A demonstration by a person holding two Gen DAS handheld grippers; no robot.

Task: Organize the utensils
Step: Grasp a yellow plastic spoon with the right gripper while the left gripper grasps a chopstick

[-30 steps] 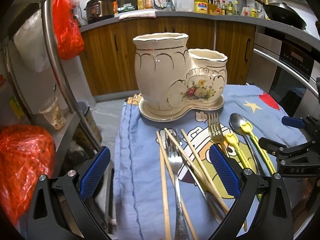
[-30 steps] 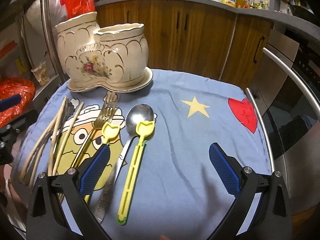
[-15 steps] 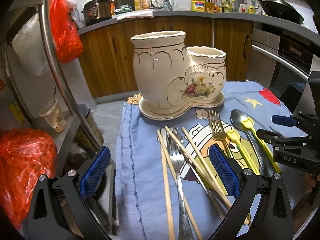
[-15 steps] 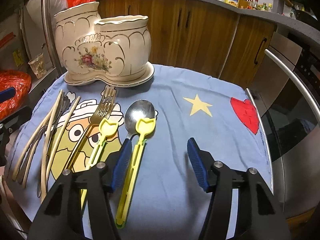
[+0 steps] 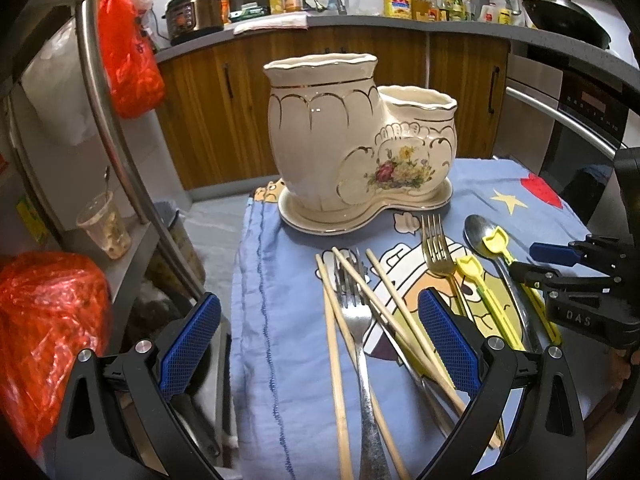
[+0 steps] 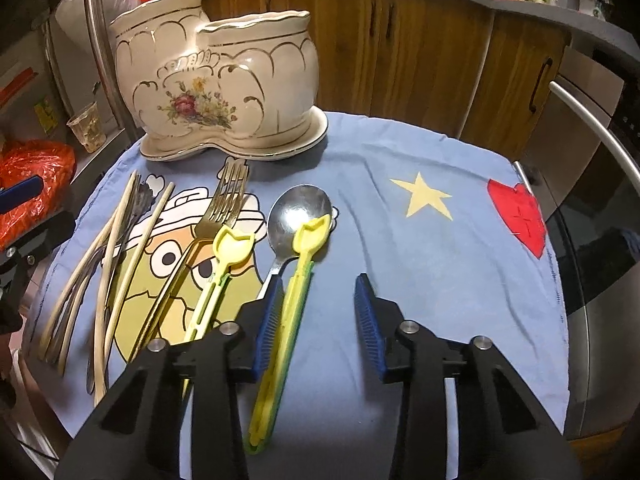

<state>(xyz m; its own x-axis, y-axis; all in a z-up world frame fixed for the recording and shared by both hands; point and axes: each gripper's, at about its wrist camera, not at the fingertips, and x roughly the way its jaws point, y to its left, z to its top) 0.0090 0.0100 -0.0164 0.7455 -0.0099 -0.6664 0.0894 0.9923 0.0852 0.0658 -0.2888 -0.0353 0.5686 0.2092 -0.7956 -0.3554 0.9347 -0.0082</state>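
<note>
Lying untouched at lower left of the frame, forks (image 6: pixel 224 208), spoon (image 6: pixel 298 216) and chopsticks (image 6: pixel 116 256) await the empty ceramic holder (image 6: pixel 216 88), both grippers' fingers (image 6: pixel 267 320) open, gripping nothing.

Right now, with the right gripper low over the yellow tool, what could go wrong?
1. The right gripper is open with its left finger beside the yellow tool, whose head lies on the spoon; closing may nudge or drag the spoon.
2. The tool seems off-centre between the fingers, so the grasp may slip.
3. The ceramic holder looks tall; inserting carelessly could bump it.
</note>
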